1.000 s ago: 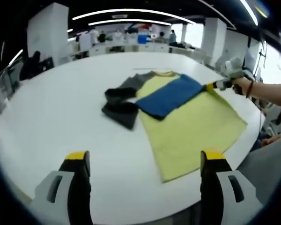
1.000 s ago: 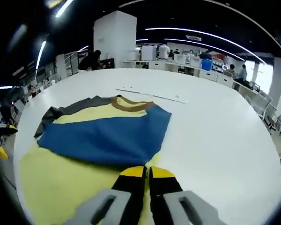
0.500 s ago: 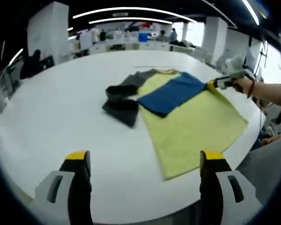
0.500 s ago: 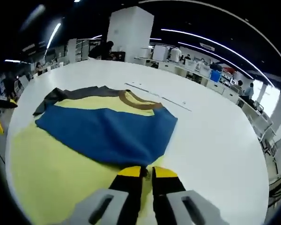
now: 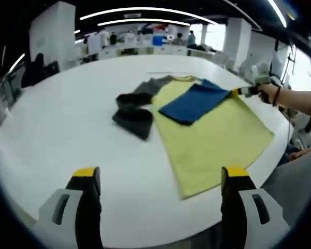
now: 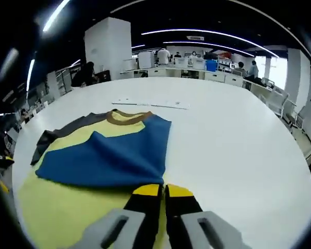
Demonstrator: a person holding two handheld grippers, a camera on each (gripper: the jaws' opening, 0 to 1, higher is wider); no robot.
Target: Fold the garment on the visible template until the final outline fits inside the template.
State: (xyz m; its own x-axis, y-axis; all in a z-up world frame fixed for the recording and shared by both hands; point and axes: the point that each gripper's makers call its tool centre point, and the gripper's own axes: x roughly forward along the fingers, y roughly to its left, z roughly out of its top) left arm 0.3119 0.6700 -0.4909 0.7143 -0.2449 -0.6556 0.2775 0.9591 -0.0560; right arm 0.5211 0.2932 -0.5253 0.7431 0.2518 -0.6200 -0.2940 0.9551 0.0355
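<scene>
On the white table (image 5: 57, 135) the shirt (image 5: 212, 140) lies spread near the right edge, yellow body flat, grey sleeve (image 5: 135, 116) bunched beside it. Over the last second our right gripper (image 6: 163, 191), jaws pressed together on the blue sleeve (image 6: 106, 161), has drawn it further across the chest, so we judge the fold under way. Our left gripper (image 5: 160, 179) hangs spread apart, empty, above the near edge.

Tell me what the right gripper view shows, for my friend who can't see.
The right gripper, closed, pinches the blue sleeve of a yellow shirt spread on a white table. The sleeve is folded across the shirt's chest.
</scene>
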